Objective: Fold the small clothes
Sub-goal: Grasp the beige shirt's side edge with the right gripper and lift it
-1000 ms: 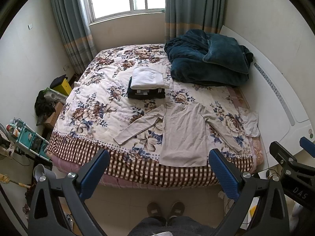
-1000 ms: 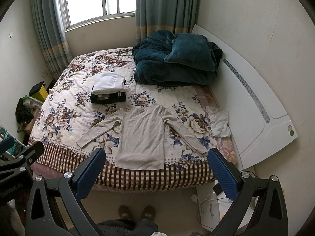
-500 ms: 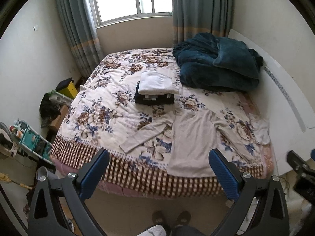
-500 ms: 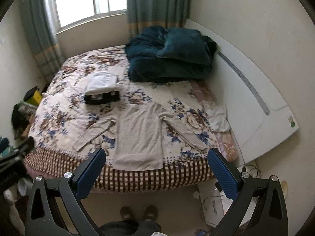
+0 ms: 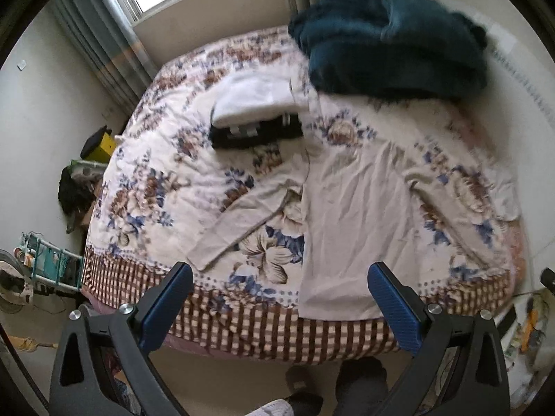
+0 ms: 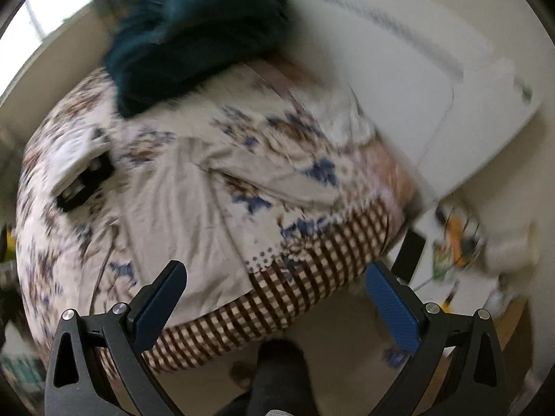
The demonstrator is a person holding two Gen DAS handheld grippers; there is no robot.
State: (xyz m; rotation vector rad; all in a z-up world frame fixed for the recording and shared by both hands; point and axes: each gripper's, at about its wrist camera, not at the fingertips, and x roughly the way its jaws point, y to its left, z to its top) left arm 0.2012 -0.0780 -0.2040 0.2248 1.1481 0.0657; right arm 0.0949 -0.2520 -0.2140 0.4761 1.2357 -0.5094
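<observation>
Both my left tongs point(image 5: 279, 287) and right tongs point(image 6: 274, 286) hang spread and empty above the bed point(image 5: 242, 326) edge, beige shirt point(image 5: 350, 215) flat near it, and a clumsy grab could bunch quilt with sleeve.

The left gripper point(image 5: 280, 298) hangs with its blue-padded fingers point(image 5: 166, 306) spread wide, nothing between them. The right gripper point(image 6: 275, 298) is likewise spread wide, fingers point(image 6: 392, 306) apart and empty. The person's feet show below both pairs of fingers.
</observation>
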